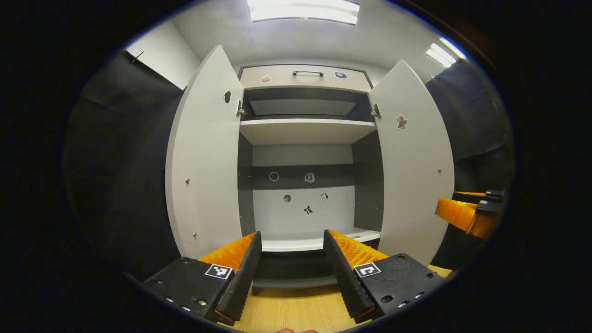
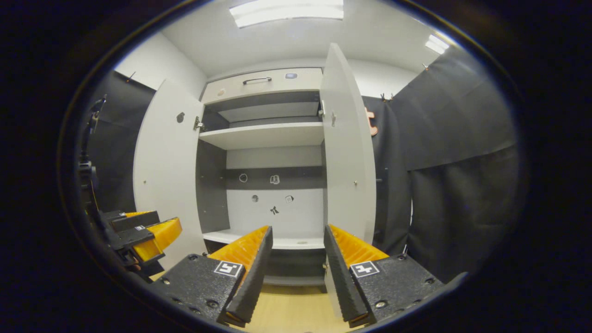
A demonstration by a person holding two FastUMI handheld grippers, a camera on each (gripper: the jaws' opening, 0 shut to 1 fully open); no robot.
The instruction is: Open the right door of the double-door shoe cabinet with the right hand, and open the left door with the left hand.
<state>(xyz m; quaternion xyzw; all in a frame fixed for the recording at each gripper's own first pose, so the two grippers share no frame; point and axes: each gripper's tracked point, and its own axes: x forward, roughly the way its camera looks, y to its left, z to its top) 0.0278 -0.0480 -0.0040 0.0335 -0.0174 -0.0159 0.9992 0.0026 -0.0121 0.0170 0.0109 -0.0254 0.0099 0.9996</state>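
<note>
black cloth walls (image 2: 458,138), wooden floor (image 1: 296,310), ceiling light panels (image 1: 303,10).

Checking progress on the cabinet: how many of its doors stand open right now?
2. The left door is swung out to the left of the cabinet, and the right door is swung out to the right. Both leave the shelves exposed.
</note>
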